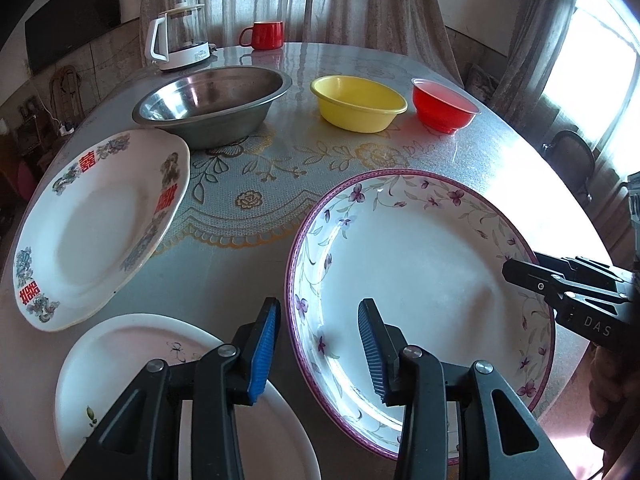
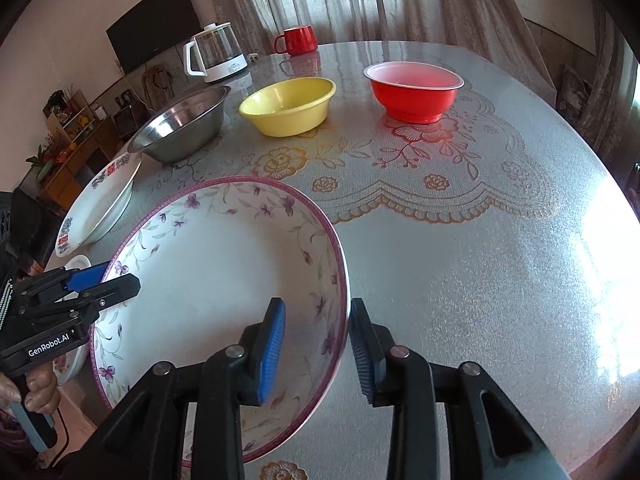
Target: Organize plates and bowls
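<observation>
Left wrist view shows the left tool (image 1: 319,346) open, its jaws straddling the near-left rim of the floral plate (image 1: 420,280) without clamping it. Right wrist view shows the right tool (image 2: 318,346) open too, jaws either side of that plate's right rim. Left of the floral plate lie a red-lettered plate (image 1: 92,232) and a white plate (image 1: 120,380), partly hidden behind the left tool. Beyond it on the counter (image 2: 480,240) stand a steel bowl (image 1: 212,104), yellow bowl (image 1: 358,102) and red bowl (image 1: 444,104).
</observation>
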{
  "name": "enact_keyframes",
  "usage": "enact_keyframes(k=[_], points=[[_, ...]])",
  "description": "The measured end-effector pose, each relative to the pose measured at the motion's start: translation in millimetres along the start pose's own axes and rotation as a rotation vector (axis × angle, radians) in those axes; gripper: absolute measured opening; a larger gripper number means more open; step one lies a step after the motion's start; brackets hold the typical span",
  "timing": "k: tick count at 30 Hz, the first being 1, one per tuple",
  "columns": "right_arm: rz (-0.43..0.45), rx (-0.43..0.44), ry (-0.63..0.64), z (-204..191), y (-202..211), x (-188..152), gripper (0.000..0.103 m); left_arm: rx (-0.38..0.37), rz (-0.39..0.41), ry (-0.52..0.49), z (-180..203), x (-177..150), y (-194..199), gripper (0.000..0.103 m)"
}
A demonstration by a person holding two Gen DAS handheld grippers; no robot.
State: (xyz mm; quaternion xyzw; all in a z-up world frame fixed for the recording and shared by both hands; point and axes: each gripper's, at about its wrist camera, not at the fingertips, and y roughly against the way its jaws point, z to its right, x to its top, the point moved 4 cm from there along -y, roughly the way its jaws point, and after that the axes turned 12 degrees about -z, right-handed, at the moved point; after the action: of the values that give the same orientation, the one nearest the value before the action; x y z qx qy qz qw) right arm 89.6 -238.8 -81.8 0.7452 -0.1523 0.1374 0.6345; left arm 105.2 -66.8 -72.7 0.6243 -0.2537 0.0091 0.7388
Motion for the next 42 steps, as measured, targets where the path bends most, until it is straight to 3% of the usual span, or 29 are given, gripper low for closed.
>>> enact_keyframes(k=[6,13,17,21,26,32,37,42], points=[[-0.003,-0.019,0.003,-1,0,0,0.034,0.061,0.031,-0.041,12,-3,3,0.044],[0.009,-0.047,0.021,-4,3,5,0.034,0.048,0.047,-0.029,8,-1,3,0.042],[-0.004,-0.106,0.071,-9,1,4,0.032,0.046,0.052,-0.019,7,0,2,0.042],[-0.009,-0.098,0.047,-7,0,6,0.032,0.042,0.088,0.002,4,1,11,0.044],[-0.004,-0.122,0.053,-9,2,13,0.033,0.033,0.092,0.03,-4,2,14,0.047],[0.063,-0.144,0.033,-14,15,25,0.04,-0.018,0.134,0.096,-22,2,32,0.06],[0.086,-0.044,0.079,-44,17,43,0.049,-0.011,0.173,0.171,-52,0,49,0.066],[0.014,0.192,0.154,-95,2,56,0.054,0.034,0.226,0.268,-101,-1,68,0.073]])
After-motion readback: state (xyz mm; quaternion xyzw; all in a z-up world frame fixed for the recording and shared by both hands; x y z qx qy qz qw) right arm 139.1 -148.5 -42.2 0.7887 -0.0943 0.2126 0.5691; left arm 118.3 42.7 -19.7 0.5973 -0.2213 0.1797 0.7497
